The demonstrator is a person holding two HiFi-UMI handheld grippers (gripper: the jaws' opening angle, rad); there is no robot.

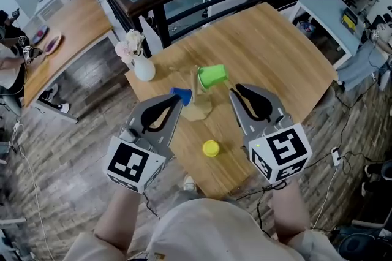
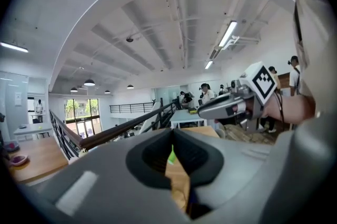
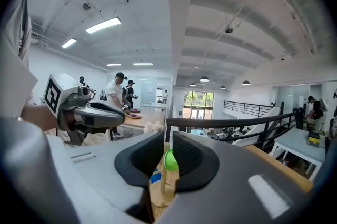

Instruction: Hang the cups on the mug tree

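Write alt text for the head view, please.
A hand-held left claw and right claw hover over a wooden table, pointing at a small mug tree bearing a green cup and a blue cup; a yellow cup sits nearer the person.

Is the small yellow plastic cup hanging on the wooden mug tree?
No, the small yellow plastic cup stands on the wooden table, apart from the wooden mug tree.

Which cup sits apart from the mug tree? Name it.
The yellow cup, alone on the table; the green cup and blue cup are up on the mug tree.
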